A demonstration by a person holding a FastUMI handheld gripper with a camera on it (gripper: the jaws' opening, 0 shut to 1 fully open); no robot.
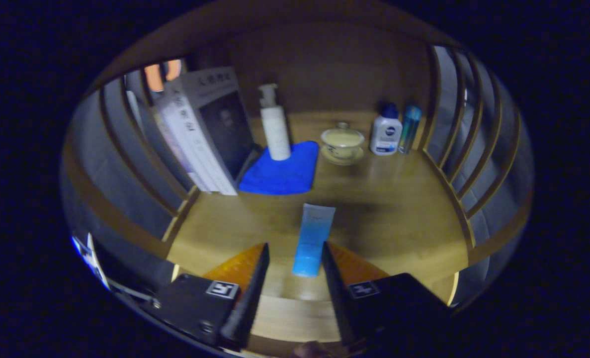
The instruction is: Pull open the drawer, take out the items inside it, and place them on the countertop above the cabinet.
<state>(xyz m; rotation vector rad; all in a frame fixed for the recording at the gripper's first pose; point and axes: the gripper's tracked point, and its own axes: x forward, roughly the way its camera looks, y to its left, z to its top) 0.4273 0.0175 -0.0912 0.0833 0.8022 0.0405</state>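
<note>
Two fingers of the hand-held gripper [295, 258] stand spread wide, with nothing pressed between them. A blue tube [313, 240] lies flat on the wooden surface [394, 219], its darker blue end reaching into the gap between the fingertips and its pale crimped end pointing away from them. It touches neither finger, as far as can be told.

Beyond the tube, a blue cloth [282, 171] is spread on the surface, and a white pump bottle [275, 124] stands upright on its far part. Just beside the cloth, books [208, 132] lean upright against a slatted wooden side [140, 164]. On the other side of the cloth sits a lidded cup [342, 141] on a saucer. Near it stands a small white bottle [386, 132] with a dark blue cap, and touching or just beside that is a slim teal bottle [409, 128], close to the opposite slatted side [461, 149].

A wooden back panel [334, 74] closes the space behind all these things.
</note>
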